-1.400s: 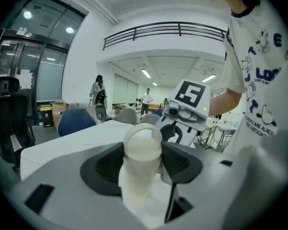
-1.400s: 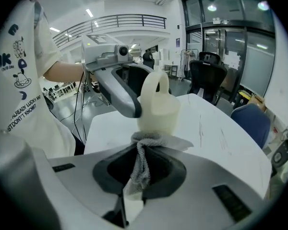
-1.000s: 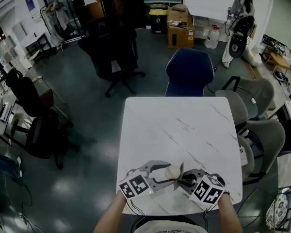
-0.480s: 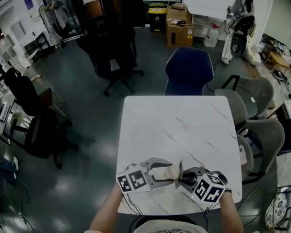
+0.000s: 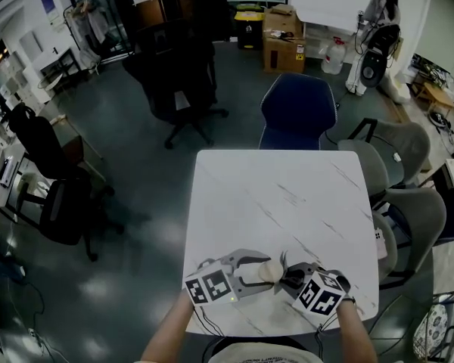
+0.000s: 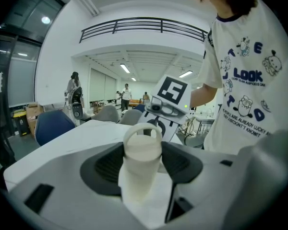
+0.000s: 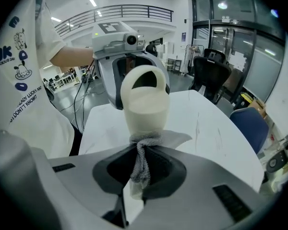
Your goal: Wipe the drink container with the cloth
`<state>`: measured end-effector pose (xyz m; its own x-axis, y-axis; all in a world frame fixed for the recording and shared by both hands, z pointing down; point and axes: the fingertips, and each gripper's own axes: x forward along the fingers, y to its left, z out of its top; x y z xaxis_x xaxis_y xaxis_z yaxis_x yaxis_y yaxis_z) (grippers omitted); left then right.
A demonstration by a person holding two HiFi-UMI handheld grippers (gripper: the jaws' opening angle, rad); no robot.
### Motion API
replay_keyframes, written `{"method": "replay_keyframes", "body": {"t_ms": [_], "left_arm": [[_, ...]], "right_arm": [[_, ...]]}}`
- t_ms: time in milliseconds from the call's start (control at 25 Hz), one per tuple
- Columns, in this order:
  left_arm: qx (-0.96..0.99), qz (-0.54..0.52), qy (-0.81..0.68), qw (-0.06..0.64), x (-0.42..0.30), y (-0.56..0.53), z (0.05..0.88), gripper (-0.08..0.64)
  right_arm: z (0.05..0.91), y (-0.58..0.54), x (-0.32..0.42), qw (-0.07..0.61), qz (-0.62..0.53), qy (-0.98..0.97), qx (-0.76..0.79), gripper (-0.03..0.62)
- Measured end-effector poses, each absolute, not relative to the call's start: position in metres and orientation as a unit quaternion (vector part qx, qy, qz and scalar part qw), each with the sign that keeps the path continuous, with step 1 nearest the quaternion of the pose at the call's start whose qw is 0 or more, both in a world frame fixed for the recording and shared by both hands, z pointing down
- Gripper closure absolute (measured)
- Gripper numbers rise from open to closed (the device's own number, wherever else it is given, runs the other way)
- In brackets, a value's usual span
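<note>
So that its wall can be rubbed, the container is clamped upright between the jaws of the left gripper, over the near edge of the table. The cloth is pinched in the closed jaws of the right gripper. Its bunched end is pressed against the container's lower side, where wiping is judged to be in hand.

Cream drink container, grey knitted cloth, white table with dark marble streaks
</note>
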<state>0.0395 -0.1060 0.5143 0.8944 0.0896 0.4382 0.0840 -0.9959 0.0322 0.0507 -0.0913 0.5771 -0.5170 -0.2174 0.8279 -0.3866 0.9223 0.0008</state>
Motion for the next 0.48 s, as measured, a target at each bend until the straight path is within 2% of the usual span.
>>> {"method": "replay_keyframes", "body": {"t_ms": [480], "left_arm": [[0.975,0.221,0.026,0.017,0.041,-0.108,0.516,0.305]], "right_arm": [[0.622,-0.088,0.048,0.460,0.145,-0.857,0.181,0.546]]}}
